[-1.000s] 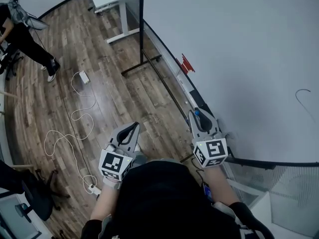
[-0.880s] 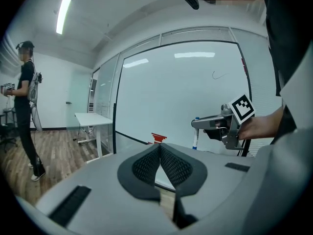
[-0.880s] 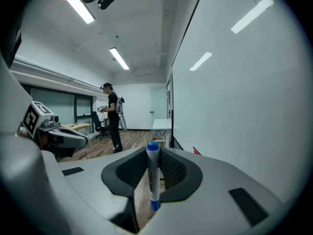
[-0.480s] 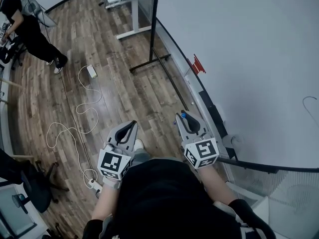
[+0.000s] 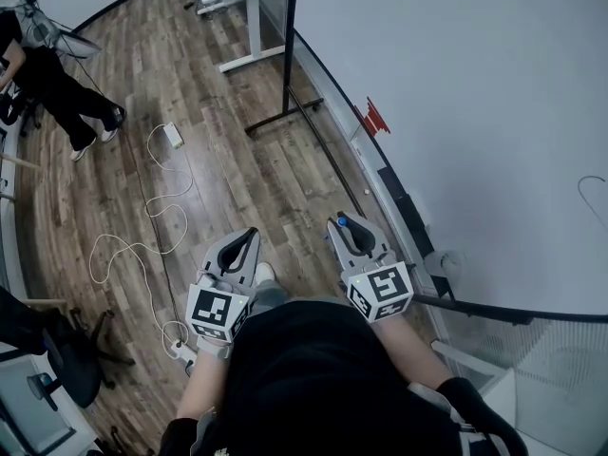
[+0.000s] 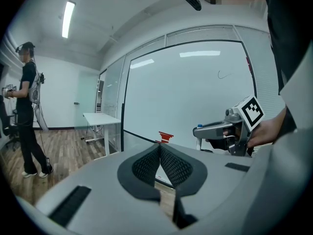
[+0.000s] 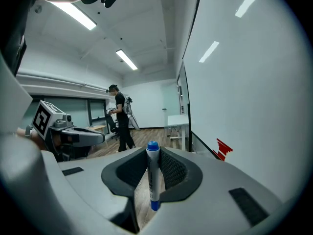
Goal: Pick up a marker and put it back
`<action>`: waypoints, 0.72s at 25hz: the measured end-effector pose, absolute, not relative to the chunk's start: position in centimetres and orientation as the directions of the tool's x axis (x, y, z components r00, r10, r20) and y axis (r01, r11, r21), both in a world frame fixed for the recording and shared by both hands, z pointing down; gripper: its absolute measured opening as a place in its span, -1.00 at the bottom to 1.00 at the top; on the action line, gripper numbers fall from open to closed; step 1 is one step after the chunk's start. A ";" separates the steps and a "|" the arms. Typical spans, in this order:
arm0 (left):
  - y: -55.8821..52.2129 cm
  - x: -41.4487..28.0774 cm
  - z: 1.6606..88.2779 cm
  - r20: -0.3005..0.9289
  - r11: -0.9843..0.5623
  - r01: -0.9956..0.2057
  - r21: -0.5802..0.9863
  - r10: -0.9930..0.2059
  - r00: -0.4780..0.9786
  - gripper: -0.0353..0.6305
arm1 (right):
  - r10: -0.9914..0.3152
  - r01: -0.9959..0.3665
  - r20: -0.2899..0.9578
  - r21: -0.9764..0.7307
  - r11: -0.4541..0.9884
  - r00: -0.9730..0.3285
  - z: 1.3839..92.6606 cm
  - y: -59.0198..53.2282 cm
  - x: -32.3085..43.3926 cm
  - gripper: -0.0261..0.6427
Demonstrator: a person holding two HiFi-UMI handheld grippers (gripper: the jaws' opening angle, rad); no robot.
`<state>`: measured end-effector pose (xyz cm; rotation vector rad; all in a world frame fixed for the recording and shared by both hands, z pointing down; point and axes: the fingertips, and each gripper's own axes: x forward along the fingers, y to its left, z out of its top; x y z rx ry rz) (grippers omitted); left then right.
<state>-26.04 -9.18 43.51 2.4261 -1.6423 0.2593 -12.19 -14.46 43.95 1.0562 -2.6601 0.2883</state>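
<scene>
The blue-capped marker (image 7: 152, 177) stands upright, clamped between the right gripper's (image 7: 153, 164) pads, just off the whiteboard's (image 5: 475, 112) bottom edge. The left gripper (image 6: 160, 161), farther from the whiteboard, has its jaws pressed together on nothing. A red object (image 5: 372, 119) sits on the whiteboard's lower edge, and a black stand post (image 5: 288, 46) rises at its far corner. Away from the whiteboard, a white cable (image 5: 157, 212) trails over the wood floor (image 5: 237, 160), with another person (image 5: 52, 74) beyond.

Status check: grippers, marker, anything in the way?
Right gripper shut on marker, blue cap up. Left gripper shut, empty. Whiteboard alongside on the right, nothing seen between.
</scene>
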 end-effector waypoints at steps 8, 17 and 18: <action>-9.8 -23.6 44.0 0.253 -0.442 -0.894 0.069 -0.859 0.444 -0.83 | -0.722 -0.770 0.305 -0.065 0.634 -0.621 43.2 -15.6 -8.0 -0.62; -11.1 -18.4 44.3 0.256 -0.561 -0.824 0.084 -0.787 0.562 -0.83 | -0.845 -0.889 0.297 -0.035 0.456 -0.445 42.4 -15.8 1.0 -0.62; -11.2 -17.7 44.4 0.256 -0.577 -0.812 0.085 -0.775 0.577 -0.83 | -0.857 -0.901 0.296 -0.033 0.432 -0.422 42.3 -15.6 2.1 -0.62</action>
